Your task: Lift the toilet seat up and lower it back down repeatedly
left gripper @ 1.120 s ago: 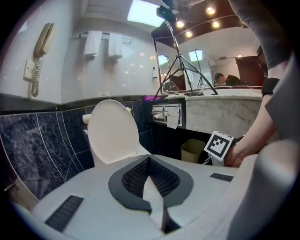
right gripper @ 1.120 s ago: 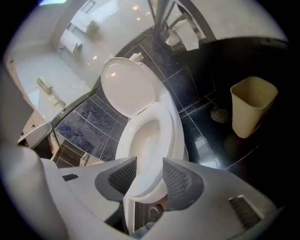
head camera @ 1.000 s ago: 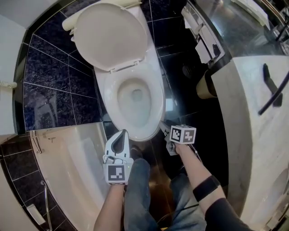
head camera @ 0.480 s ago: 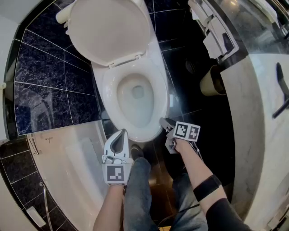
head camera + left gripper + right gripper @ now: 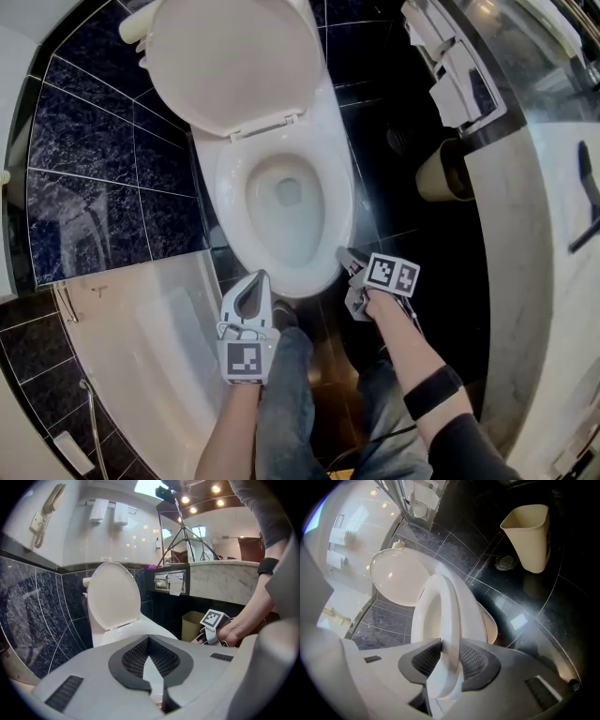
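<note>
**Right fingers closing on the seat rim**

Since a second ago the right gripper (image 5: 349,258) has edged down to the front right of the toilet seat (image 5: 336,202), and its fingers have just been closing.

Head view: the toilet seat lies flat on the bowl (image 5: 267,220), which holds a little water (image 5: 287,192) at the bottom. The lid (image 5: 234,61) stands raised behind. The left gripper (image 5: 251,286) hangs just in front of the bowl, apart from it. A beige bin (image 5: 433,173) stands on the dark floor (image 5: 394,225) to the right, and its inside is too dark to read.

Left gripper view: the fingers (image 5: 129,660) meet at their tips with nothing between them, and the lid stands upright ahead.

Right gripper view: the toilet seat's white rim runs between the fingers (image 5: 474,660), with both pads against it. The bin stands beyond on the floor.
</note>
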A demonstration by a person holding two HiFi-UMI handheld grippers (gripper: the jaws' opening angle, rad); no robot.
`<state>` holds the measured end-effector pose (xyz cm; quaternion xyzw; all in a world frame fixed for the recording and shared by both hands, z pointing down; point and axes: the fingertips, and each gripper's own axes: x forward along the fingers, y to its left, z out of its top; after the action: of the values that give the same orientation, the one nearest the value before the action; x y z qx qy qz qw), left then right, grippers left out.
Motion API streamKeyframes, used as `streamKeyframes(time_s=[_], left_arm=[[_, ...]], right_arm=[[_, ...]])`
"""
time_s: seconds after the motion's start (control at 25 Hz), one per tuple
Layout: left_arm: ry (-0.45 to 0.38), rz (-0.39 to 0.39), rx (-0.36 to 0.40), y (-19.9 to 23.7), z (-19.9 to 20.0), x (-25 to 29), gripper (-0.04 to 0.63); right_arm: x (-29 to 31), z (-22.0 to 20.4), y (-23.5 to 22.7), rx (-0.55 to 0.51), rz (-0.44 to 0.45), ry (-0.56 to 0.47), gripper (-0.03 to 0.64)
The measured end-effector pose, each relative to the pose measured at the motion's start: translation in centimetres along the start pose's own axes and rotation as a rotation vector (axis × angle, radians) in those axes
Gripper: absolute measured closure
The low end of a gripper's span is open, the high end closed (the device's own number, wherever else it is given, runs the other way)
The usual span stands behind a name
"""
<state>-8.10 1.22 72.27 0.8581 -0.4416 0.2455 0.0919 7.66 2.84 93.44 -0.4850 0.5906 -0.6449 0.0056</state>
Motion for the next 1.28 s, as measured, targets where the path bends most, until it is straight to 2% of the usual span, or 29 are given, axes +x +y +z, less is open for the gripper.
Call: streamKeyframes(time_s=[0.28, 0.6, 0.88, 1.08, 1.16, 1.28], left_arm=[[0.021, -0.002, -0.038, -0.1, -0.7, -0.4, 0.607], [0.086, -0.044, 0.001, -0.8, -1.3, -2.9, 0.607], [0.218, -0.037, -0.087, -1.6, -5.7, -5.3, 0.607], [0.320, -0.043, -0.212, -2.7, -9.7, -4.5, 0.607], [0.332, -0.052, -0.242, -3.0, -10.0, -3.1, 0.607], [0.305, -0.059, -0.252, -2.9, -8.4, -1.2, 0.607]], right_arm=[[-1.0, 0.4, 1.1, 0.005, -0.001, 0.013, 0.485], [-4.3, 1.7, 5.8, 0.019, -0.010, 0.032, 0.488], [-6.4, 3.5, 9.6, 0.018, -0.029, 0.042, 0.486], [-7.4, 4.3, 11.4, 0.030, -0.024, 0.043, 0.486], [-7.6, 4.6, 11.9, 0.026, -0.021, 0.043, 0.485], [-7.6, 4.7, 12.1, 0.021, -0.022, 0.044, 0.485]])
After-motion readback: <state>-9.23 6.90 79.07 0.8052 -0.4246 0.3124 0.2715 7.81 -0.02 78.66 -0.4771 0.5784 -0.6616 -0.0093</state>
